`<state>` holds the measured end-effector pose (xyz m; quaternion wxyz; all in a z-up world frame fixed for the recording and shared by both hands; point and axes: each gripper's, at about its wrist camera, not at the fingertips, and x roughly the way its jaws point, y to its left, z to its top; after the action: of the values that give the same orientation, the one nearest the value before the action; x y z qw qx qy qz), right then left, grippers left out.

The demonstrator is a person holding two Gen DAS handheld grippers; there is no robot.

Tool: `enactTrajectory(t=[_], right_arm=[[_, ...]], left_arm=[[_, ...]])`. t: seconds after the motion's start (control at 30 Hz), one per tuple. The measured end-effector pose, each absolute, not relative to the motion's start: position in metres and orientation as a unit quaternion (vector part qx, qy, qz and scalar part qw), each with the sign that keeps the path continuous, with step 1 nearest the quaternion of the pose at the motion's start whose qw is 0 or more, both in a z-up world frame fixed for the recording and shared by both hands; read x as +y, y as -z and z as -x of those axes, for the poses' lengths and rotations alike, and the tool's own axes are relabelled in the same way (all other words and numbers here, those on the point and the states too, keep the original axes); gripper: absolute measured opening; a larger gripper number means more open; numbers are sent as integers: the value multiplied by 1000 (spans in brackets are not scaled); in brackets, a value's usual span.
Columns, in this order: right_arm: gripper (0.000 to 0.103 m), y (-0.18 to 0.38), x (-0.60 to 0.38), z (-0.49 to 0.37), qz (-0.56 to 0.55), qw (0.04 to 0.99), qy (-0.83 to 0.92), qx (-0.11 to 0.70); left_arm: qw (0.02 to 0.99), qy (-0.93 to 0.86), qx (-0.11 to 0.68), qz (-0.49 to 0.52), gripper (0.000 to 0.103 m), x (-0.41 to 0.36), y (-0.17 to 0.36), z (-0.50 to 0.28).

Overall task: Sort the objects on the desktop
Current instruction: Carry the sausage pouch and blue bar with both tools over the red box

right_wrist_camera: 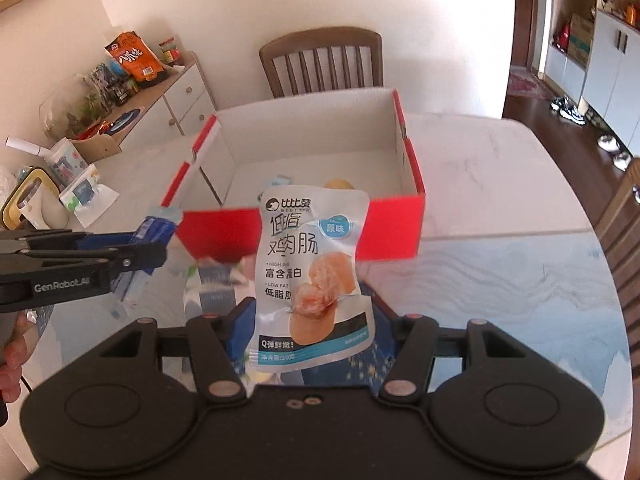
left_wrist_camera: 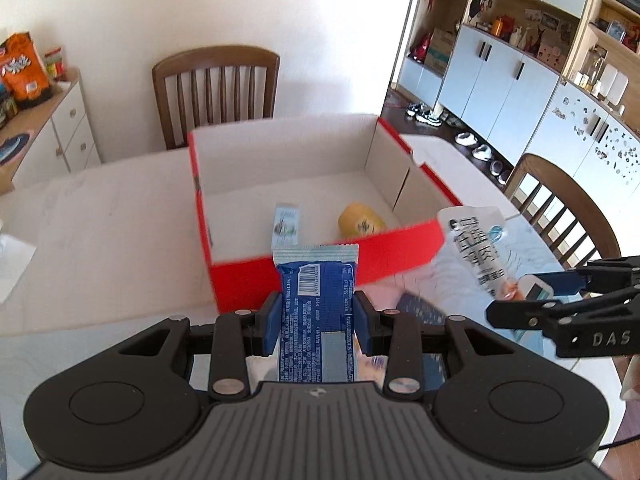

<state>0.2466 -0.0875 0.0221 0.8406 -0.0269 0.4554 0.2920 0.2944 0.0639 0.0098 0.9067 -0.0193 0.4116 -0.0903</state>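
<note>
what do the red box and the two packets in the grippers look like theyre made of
Red box: probably cardboard, matte red outside, plain white inside, with folded corner flaps.
Blue packet: likely thin plastic film, with a crimped end seal and printed barcode.
White pouch: apparently glossy plastic film, with glare and wrinkles on the surface.

- Left tool (left_wrist_camera: 316,322): black plastic body, ribbed grey centre plate, round caps either side, blue finger pads, silver pivot screws.
- Right tool (right_wrist_camera: 310,332): same black build w/ blue pads; "DAS" lettering on its side in left view.
- "GenRobot.AI" printed white on left tool's side.
</note>
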Motion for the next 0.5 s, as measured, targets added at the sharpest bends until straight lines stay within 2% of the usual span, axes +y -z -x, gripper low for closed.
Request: enactTrajectory(t=[0.5], right_arm=[[59, -37, -52, -313, 46, 851, -289, 437]], left_arm=[[914, 88, 395, -5, 35, 49, -26, -365]])
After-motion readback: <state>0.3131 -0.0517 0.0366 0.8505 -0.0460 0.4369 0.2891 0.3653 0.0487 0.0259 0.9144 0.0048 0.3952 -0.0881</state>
